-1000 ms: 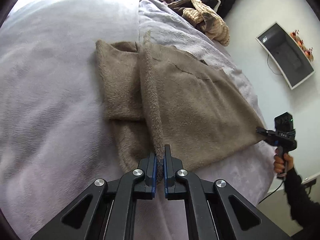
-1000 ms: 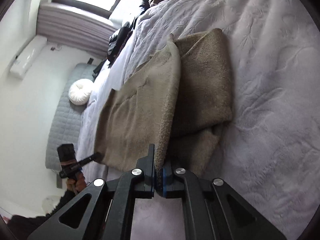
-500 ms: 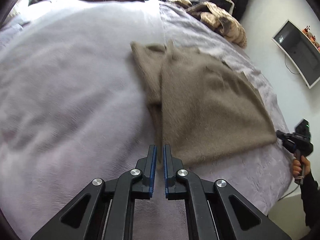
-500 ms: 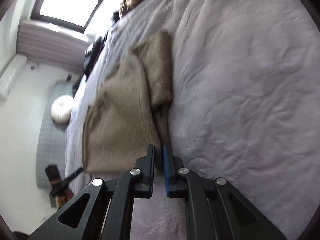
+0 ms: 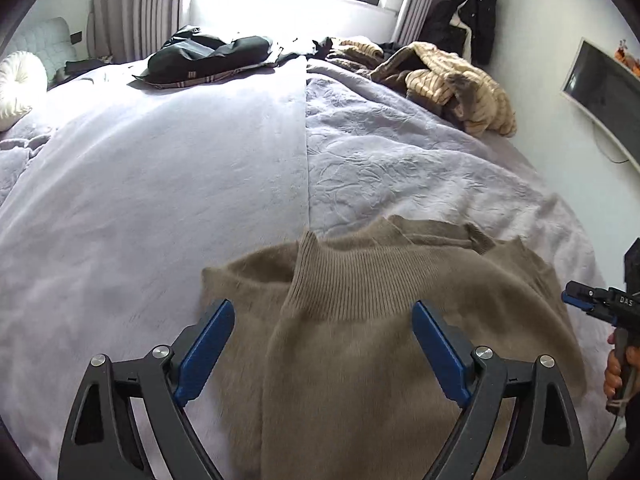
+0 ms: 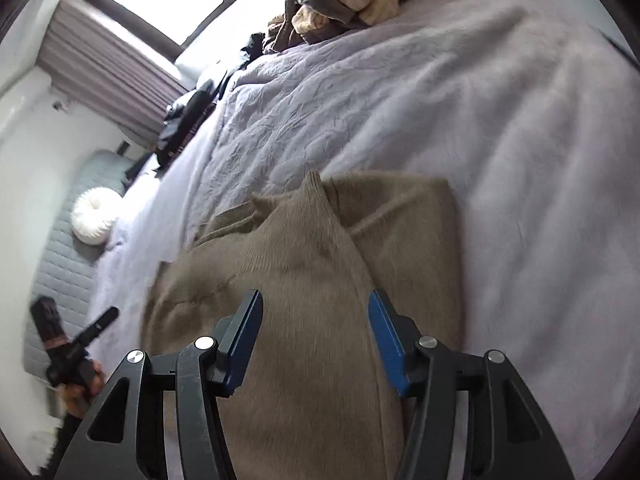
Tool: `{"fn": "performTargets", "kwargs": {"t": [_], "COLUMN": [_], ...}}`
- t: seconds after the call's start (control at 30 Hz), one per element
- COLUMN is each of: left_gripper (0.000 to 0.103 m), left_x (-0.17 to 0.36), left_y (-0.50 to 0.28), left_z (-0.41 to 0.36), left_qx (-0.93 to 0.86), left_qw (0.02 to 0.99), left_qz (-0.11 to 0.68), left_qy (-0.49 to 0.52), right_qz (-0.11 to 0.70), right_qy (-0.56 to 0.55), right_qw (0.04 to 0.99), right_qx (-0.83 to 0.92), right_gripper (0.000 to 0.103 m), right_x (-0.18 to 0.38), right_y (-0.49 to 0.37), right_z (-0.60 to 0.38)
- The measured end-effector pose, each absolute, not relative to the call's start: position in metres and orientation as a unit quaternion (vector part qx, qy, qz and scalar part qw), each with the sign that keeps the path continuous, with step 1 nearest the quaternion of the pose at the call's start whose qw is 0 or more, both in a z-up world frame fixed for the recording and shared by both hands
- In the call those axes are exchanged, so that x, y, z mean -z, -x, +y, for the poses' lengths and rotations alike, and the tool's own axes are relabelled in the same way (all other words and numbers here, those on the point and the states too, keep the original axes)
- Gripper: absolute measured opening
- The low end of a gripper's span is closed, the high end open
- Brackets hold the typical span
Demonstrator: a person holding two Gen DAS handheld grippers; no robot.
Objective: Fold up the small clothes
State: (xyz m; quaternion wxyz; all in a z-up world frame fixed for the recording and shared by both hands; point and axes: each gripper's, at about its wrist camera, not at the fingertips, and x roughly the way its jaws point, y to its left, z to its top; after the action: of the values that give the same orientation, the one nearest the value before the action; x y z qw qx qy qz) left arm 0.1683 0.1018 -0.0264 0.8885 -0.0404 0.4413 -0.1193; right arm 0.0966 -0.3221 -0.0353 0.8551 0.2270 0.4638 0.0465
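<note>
A brown knitted sweater (image 5: 360,340) lies partly folded on the lilac bed cover (image 5: 160,208), its ribbed band across the top. My left gripper (image 5: 323,320) is open and empty, its jaws spread wide just above the sweater's near part. In the right wrist view the same sweater (image 6: 312,280) lies under my right gripper (image 6: 316,312), which is open and empty too. The right gripper also shows at the right edge of the left wrist view (image 5: 592,300). The left gripper shows at the lower left of the right wrist view (image 6: 80,336).
A heap of beige and brown clothes (image 5: 452,80) lies at the bed's far right. Dark clothes (image 5: 208,58) lie at the far side near the window. A round white cushion (image 5: 16,84) sits far left. A wall screen (image 5: 604,88) hangs on the right.
Both grippers were shut on the sweater's edge one second ago. They let it go, opened wide and now hover over the sweater, which has dropped flat on the bed.
</note>
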Motion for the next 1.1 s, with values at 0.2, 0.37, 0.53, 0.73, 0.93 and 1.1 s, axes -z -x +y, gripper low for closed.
{"fn": "performTargets", "kwargs": {"t": [0.2,0.37,0.53,0.73,0.93,1.1], "left_gripper": [0.063,0.063,0.047,0.048,0.048,0.048], "left_x": [0.039,0.044,0.085,0.073,0.047,0.055], "left_y": [-0.192,-0.182,-0.2,-0.198,-0.174,-0.149], "left_z": [0.081,0.064,0.07,0.103,0.111,0.086], "left_qx": [0.122,0.147,0.099,0.051,0.08,0.12], "left_qw": [0.882,0.893,0.878,0.881,0.891,0.881], "left_qz": [0.452,0.426,0.468,0.47,0.445,0.457], "left_qy": [0.043,0.016,-0.018,0.023,0.029,0.021], "right_qz": [0.484,0.472,0.477,0.466,0.431,0.447], "right_qy": [-0.208,-0.136,-0.149,-0.146,-0.22,-0.214], "right_qw": [0.849,0.871,0.866,0.87,0.875,0.868], "right_qx": [-0.034,-0.022,0.012,0.071,0.03,-0.02], "right_gripper": [0.048,0.006,0.007,0.007,0.007,0.007], "right_x": [0.053,0.056,0.066,0.053,0.029,0.033], "right_y": [-0.148,-0.15,-0.153,-0.144,-0.105,-0.077], "right_z": [-0.317,-0.297,-0.317,-0.328,-0.328,-0.298]}}
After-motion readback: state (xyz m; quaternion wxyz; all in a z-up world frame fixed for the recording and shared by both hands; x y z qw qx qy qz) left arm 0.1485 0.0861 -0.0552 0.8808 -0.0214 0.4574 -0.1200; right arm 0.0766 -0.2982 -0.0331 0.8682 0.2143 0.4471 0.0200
